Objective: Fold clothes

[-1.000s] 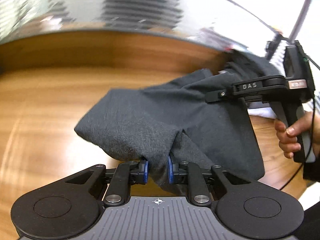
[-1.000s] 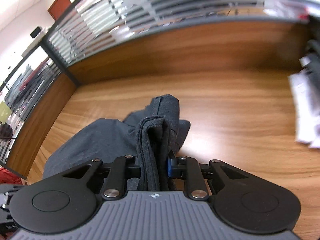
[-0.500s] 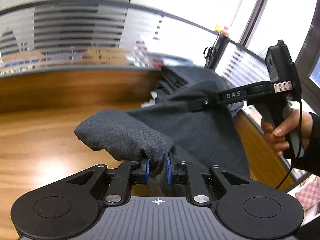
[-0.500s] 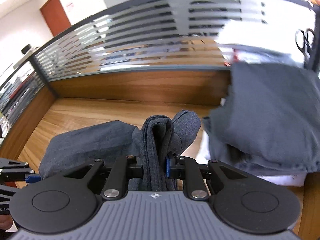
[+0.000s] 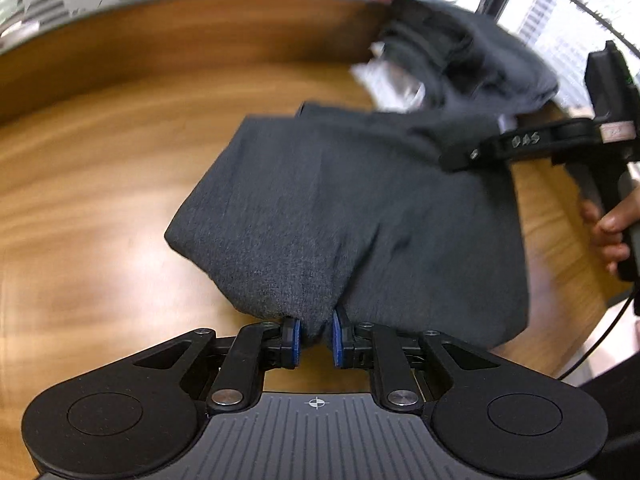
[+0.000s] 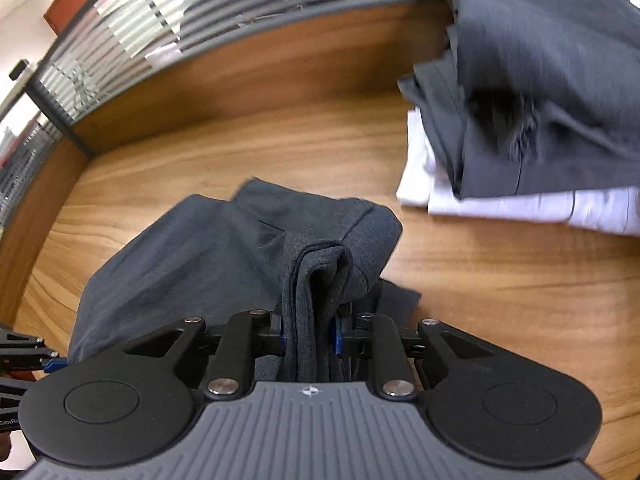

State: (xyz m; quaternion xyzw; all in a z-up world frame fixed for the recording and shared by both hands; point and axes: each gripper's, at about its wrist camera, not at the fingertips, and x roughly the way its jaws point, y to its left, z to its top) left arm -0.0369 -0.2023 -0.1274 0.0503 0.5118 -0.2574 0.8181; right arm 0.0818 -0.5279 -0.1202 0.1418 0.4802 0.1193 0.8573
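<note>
A dark grey garment (image 5: 340, 208) hangs folded between both grippers just above the wooden table (image 5: 100, 160). My left gripper (image 5: 316, 338) is shut on one bunched corner, its blue pads pressing the cloth. In the left wrist view my right gripper (image 5: 448, 156) grips the far right corner, held by a person's hand (image 5: 608, 228). The right wrist view shows the right gripper (image 6: 310, 332) with several layers of the garment (image 6: 208, 256) between its pads; its jaws are opening slightly, though the pads still touch the cloth.
A stack of folded clothes (image 6: 540, 80), dark grey over white (image 6: 500, 204), sits at the table's back right, also seen as the stack (image 5: 460, 60) in the left wrist view. A wooden partition (image 6: 280, 68) with glass above bounds the far edge. Bare table (image 6: 500, 300) lies ahead.
Both grippers carried the garment sideways toward the stack of folded clothes and then down, tilting toward the table. The garment now hangs lower and more spread out.
</note>
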